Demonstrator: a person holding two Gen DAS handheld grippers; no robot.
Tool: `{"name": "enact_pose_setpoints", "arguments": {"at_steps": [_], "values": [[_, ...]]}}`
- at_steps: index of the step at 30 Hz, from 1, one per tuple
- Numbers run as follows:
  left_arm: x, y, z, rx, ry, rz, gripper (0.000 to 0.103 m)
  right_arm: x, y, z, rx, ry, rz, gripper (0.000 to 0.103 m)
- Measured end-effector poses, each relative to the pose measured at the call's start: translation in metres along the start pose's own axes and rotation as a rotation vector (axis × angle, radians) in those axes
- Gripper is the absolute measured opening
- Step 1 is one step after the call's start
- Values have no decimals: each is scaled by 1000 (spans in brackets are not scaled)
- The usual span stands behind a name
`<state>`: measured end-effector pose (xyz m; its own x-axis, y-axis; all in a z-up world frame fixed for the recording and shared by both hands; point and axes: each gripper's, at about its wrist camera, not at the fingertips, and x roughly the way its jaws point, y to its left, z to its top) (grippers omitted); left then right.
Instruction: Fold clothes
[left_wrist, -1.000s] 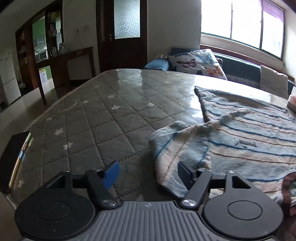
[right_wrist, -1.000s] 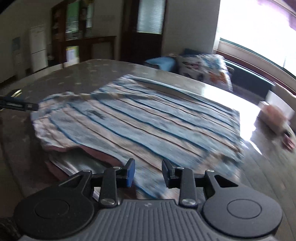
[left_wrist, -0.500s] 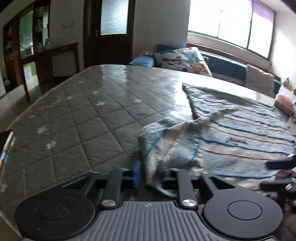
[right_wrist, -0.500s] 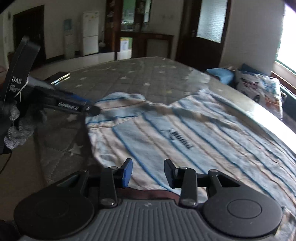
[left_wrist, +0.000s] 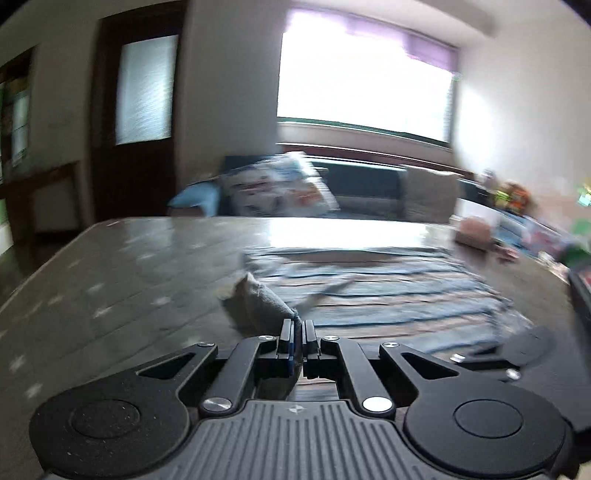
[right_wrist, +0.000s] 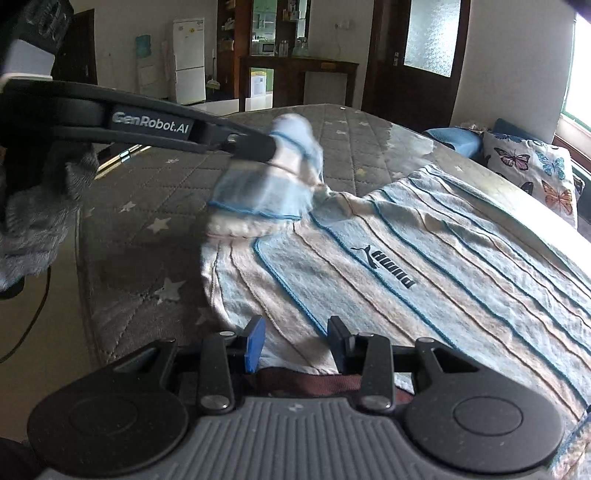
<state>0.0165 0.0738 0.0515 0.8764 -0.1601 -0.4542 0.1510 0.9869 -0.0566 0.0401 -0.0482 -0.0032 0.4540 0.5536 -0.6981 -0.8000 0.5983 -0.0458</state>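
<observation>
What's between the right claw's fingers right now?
In the right wrist view, the striped shirt near its hem lies between the open right claw; the pads aren't pressing it. The left claw holds the sleeve.

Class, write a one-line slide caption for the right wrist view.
Left gripper lifts the striped shirt's sleeve off the mattress; right gripper open at the hem.

bare mattress left of shirt, left gripper overhead
</observation>
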Motion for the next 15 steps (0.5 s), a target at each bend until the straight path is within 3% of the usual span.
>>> {"name": "enact_pose_setpoints", "arguments": {"at_steps": [3,5,6,7,15], "values": [[4,-17,-4,56,28,-78,9,-10,-6,-4,17,-12,-14,37],[3,-23,-10,83,46,-96,21,-19,-13,-7,34,-17,-34,38],[2,-25,-13,93,54,-98,35,-23,-16,-9,42,-17,-43,38],[0,-22,-16,95,58,-98,39,-25,-19,-11,49,-16,-51,38],[0,11,-29,54,124,3,34,-38,-38,-13,109,-41,-81,37]]}}
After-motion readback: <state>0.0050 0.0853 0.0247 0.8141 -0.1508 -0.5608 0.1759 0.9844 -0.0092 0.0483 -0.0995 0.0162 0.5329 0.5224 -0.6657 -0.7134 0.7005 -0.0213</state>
